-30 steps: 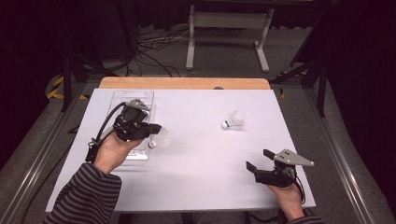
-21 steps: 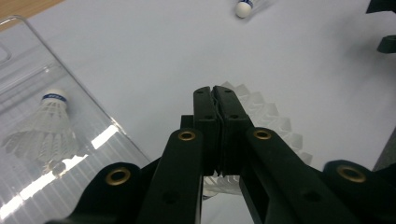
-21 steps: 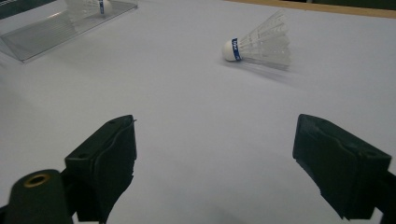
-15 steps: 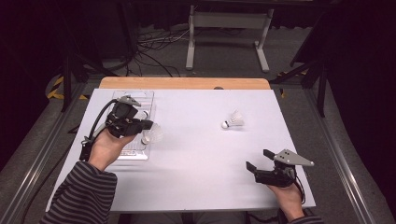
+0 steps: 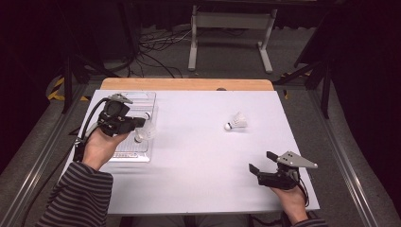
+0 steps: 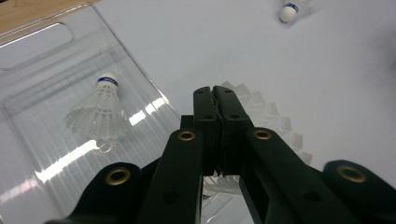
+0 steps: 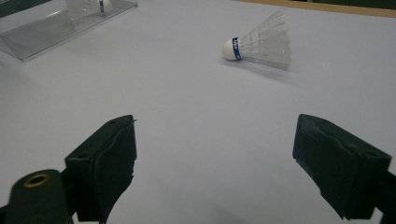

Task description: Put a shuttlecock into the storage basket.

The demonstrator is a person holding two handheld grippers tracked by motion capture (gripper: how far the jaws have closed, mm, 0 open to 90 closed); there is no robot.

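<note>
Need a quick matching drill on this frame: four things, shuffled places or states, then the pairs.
1. left claw
2. right claw
3. shuttlecock with feathers pinched
4. shuttlecock lying on its side

a. on the bare table, nothing touching it
b. jaws wide apart, nothing between them
c. jaws closed
d. held at the clear tray's right edge

Pairs: 1-c, 2-b, 3-d, 4-a

1 shuttlecock point(image 6: 100, 112) in tray point(image 6: 42, 60), another point(image 5: 236, 122) right.
</note>
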